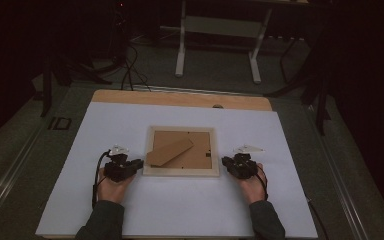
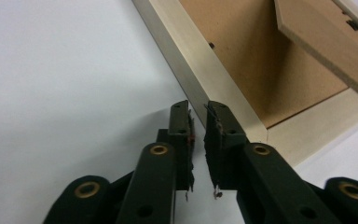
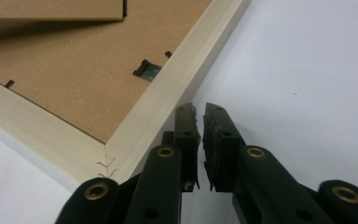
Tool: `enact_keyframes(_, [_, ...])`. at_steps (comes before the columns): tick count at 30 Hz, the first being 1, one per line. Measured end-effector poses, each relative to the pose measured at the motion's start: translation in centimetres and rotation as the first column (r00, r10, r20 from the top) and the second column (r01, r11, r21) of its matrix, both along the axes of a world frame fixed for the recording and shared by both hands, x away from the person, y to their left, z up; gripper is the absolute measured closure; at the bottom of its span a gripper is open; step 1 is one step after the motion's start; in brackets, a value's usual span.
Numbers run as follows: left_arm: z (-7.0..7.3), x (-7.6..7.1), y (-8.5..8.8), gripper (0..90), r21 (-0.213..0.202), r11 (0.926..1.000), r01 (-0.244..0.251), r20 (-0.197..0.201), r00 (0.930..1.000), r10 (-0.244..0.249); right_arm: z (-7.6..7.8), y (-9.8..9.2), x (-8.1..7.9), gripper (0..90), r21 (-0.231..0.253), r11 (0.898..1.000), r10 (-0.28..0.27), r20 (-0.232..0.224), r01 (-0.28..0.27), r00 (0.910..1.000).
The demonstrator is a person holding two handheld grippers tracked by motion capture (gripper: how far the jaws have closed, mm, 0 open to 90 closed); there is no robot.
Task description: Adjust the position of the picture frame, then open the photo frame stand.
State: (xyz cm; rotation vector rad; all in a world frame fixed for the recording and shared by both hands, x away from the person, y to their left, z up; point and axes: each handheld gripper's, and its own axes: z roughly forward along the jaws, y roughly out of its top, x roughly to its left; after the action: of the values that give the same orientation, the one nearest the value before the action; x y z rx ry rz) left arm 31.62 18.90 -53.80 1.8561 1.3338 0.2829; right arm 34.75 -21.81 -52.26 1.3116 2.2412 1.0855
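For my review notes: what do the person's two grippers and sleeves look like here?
Both the left gripper and right gripper are black, two-jawed, with brass-coloured rivets on the links. Each carries a grey three-cornered plate on top and trails a black cable. The person wears dark grey-green long sleeves.

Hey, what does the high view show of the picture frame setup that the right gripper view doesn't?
High view: the whole picture frame lying face down on the white board, its brown stand flap across the back, both hands, the left gripper beside one side and the right gripper beside the other, plus a desk's legs beyond.

Right gripper view: a metal clip on the backing, staples at the corner joint, and the narrow gap between its own jaws.

Both: the frame's pale wood, brown backing, white surface.
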Motion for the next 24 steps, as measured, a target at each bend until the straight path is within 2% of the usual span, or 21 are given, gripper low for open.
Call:
enact_keyframes(3, [0.4,-0.2,0.2,77.6,-0.006,0.9998,-0.02,0.017,0.9996,0.02,0.1,-0.2,0.0,80.5,0.007,1.0,-0.002,0.005,0.002,1.0])
enact_keyframes(4, [0.8,-0.3,0.3,76.5,-0.041,0.9985,-0.036,0.018,0.9992,0.036,0.2,-0.3,0.1,78.8,0.011,1.0,-0.004,0.005,0.004,1.0])
enact_keyframes(10, [1.6,-0.6,0.8,72.6,-0.067,0.9962,-0.056,0.044,0.9973,0.059,0.3,-0.4,0.0,74.6,0.011,1.0,0.002,0.008,-0.002,1.0])
enact_keyframes(16, [2.2,-0.8,1.3,71.2,-0.074,0.9945,-0.074,0.063,0.9949,0.079,0.5,-0.6,0.0,72.8,0.012,1.0,0.001,0.015,-0.002,0.9999])
enact_keyframes(18, [2.7,-1.0,1.7,69.9,-0.075,0.9938,-0.083,0.082,0.9926,0.089,0.5,-0.6,0.1,72.5,0.015,1.0,0.0,0.013,0.0,0.9999])
enact_keyframes(22, [3.1,-1.1,2.0,66.9,-0.09,0.9926,-0.082,0.09,0.9919,0.09,0.5,-0.7,0.1,72.5,0.018,1.0,0.0,0.012,-0.001,0.9999])
enact_keyframes(24, [3.6,-1.2,2.1,64.9,-0.093,0.9931,-0.072,0.106,0.991,0.082,0.6,-0.8,0.1,71.9,0.022,1.0,0.0,0.019,0.0,0.9998])
